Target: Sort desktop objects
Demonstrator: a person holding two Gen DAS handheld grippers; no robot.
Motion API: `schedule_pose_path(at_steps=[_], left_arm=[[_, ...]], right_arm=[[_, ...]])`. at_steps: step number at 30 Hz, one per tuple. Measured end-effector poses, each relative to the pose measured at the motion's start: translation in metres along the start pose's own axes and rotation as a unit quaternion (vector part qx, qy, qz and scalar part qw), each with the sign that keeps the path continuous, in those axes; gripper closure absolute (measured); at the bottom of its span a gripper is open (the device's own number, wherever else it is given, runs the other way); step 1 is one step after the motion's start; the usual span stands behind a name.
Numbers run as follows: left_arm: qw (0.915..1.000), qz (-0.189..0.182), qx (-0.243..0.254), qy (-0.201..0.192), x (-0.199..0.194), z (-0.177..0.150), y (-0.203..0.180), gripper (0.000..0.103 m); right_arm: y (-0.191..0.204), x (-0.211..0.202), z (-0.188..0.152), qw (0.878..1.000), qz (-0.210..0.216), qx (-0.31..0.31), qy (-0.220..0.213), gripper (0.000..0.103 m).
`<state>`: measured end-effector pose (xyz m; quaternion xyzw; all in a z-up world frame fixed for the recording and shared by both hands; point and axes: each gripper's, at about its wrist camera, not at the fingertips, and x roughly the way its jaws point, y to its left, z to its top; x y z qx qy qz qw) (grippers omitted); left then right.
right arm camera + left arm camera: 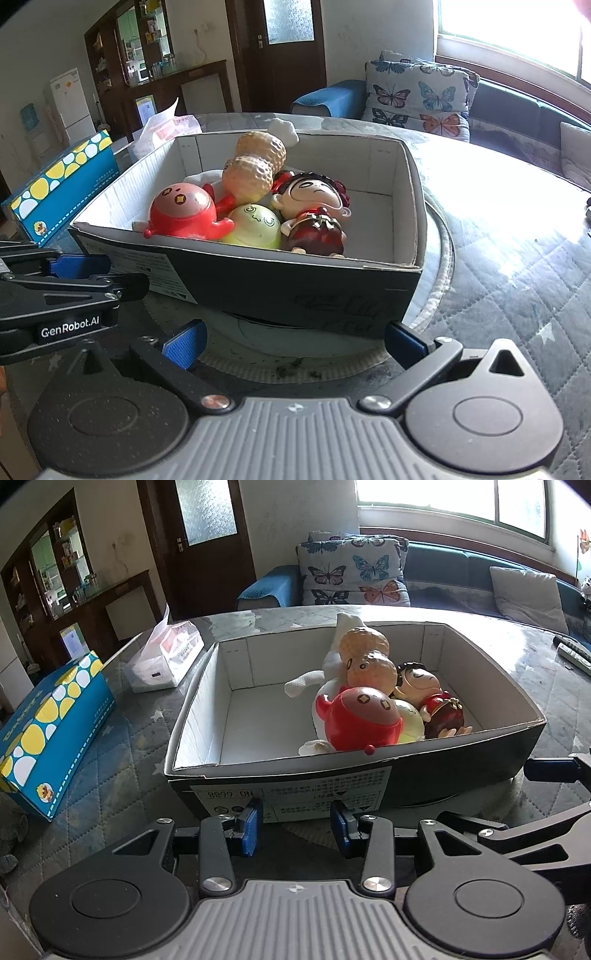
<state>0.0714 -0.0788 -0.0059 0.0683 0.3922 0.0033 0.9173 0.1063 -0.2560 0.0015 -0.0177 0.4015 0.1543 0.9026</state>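
Observation:
A black cardboard box [369,782] with a white inside stands on the table in front of both grippers; it also shows in the right wrist view [295,288]. In it lie a peanut toy [365,661] [255,166], a red round toy [354,720] [184,214], a yellow-green ball toy [253,225], a doll in red [432,698] [314,210] and a white plush piece [314,679]. My left gripper [295,827] is open and empty just before the box's near wall. My right gripper [295,341] is wide open and empty by the box's corner.
A blue tissue box [51,727] with yellow and white spots and a white tissue pack [166,657] lie left of the box. Remote controls [572,653] lie at the far right. A quilted cloth covers the table [517,266]. A sofa with butterfly cushions [354,572] stands behind.

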Motion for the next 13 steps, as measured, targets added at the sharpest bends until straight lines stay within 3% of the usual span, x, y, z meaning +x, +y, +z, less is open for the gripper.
schedule_pose_path(at_steps=[13], left_arm=[[0.9999, -0.001, -0.013, 0.001, 0.0013, -0.0005, 0.0024, 0.062]], right_arm=[[0.0005, 0.0000, 0.0010, 1.000, 0.004, -0.002, -0.001, 0.000]])
